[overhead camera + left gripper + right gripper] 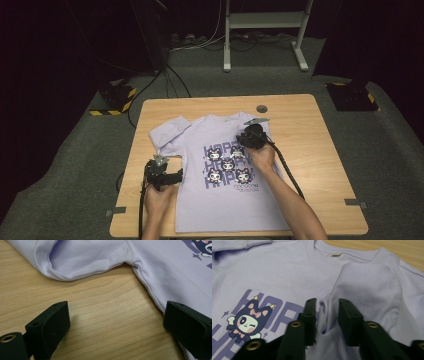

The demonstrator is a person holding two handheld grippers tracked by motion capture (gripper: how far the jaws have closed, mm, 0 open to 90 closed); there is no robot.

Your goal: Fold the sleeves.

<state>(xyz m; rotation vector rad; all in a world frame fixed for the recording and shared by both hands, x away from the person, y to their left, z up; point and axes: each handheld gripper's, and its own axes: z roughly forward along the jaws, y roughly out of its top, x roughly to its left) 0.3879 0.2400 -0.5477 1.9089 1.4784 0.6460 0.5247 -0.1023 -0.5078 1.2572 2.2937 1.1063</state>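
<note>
Lying on the wooden tabletop, ringed by grey floor and dark walls, a lilac T-shirt spreads flat. Left tongs gape wide at its edge; right tongs stand parted around the folded sleeve.

A lilac t-shirt is lying face up on the worktop, its neckline pointing away from the person and its hem reaching the near edge. A purple print of cartoon cats and lettering is showing across the chest. One sleeve is lying folded inward over the front; the other sleeve is spreading outward, rumpled.
</note>
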